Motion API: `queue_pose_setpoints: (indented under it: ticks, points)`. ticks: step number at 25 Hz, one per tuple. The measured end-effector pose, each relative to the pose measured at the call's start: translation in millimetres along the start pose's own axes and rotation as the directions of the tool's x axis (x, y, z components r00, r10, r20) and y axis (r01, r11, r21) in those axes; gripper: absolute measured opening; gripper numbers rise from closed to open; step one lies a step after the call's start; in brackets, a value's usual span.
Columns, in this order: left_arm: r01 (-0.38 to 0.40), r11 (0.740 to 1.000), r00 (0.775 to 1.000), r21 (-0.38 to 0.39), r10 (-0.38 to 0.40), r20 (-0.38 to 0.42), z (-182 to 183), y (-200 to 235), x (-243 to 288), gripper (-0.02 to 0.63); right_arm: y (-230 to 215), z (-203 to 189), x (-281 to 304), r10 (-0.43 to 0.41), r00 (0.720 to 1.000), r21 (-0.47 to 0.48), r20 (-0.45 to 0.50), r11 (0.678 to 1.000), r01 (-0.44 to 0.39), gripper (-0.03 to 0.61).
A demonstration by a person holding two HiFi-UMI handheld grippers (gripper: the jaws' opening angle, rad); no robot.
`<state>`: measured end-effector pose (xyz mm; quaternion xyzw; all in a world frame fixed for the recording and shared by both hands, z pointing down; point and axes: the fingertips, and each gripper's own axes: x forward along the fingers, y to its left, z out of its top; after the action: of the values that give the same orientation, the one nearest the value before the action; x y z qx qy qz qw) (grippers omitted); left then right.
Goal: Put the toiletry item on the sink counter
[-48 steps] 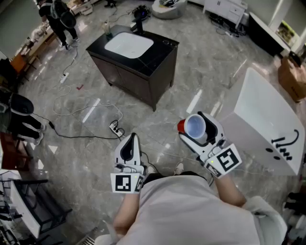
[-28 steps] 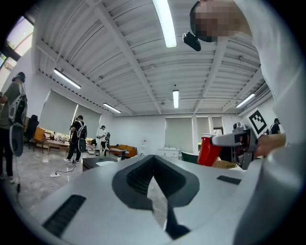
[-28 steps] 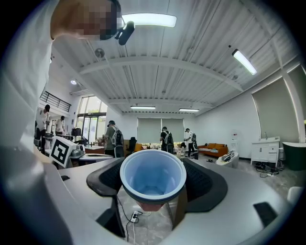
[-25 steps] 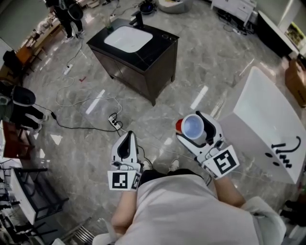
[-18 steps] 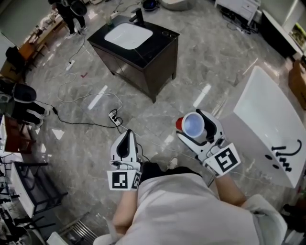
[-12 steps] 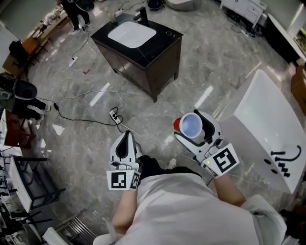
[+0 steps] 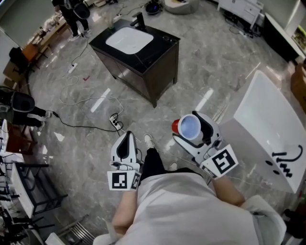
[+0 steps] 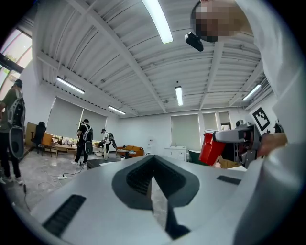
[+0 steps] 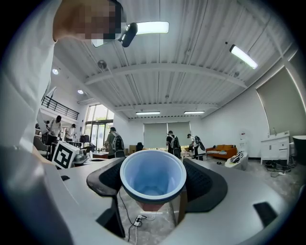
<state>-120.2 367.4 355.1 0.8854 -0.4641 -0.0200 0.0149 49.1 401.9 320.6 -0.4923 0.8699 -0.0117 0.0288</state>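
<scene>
A red cup (image 7: pixel 188 127) with a pale blue inside sits upright between the jaws of my right gripper (image 7: pixel 192 132), which is shut on it at waist height. The right gripper view looks down into the cup (image 9: pixel 152 178). My left gripper (image 7: pixel 127 139) hangs to its left, shut with nothing in it; its pads (image 8: pixel 143 178) meet in the left gripper view, where the cup (image 8: pixel 210 146) shows off to the right. The black sink counter (image 7: pixel 158 49) with a white basin (image 7: pixel 129 39) and a dark tap (image 7: pixel 139 20) stands a few steps ahead on the grey floor.
A white bathtub (image 7: pixel 266 125) lies close on the right. A power strip with trailing cable (image 7: pixel 114 125) is on the floor between me and the counter. People stand at the far left (image 7: pixel 71 13). Dark racks (image 7: pixel 24 191) line the left edge.
The person has walked a little and a foot now shows ahead between the grippers. The cup stays held in the right gripper; the left gripper stays shut.
</scene>
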Motion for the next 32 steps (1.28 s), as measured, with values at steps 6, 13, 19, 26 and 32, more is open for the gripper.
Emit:
queue_pose_setpoints:
  ticks: [6,13,19,26,32]
  points:
    - [0.037,0.999,0.999,-0.015,-0.036,0.015,-4,-7,24,0.002,-16,0,3,-0.017,1.000,-0.021,-0.001,1.000,0.017,0.373]
    - [0.067,0.998,0.998,-0.019,-0.066,0.013,-11,12,66,0.002,-45,-8,30,-0.053,0.999,-0.027,-0.012,0.998,0.053,0.373]
    - [0.085,0.996,0.996,-0.014,-0.085,0.008,-12,43,114,0.002,-77,-22,68,-0.080,0.995,0.009,-0.055,0.997,0.081,0.373]
    - [0.099,0.994,0.995,-0.039,-0.100,-0.028,-28,72,160,0.002,-104,-32,116,-0.087,0.993,0.020,-0.081,0.996,0.089,0.373]
    - [0.095,0.994,0.994,-0.058,-0.098,-0.040,-35,108,197,0.002,-118,-36,169,-0.071,0.993,0.012,-0.090,0.997,0.072,0.373]
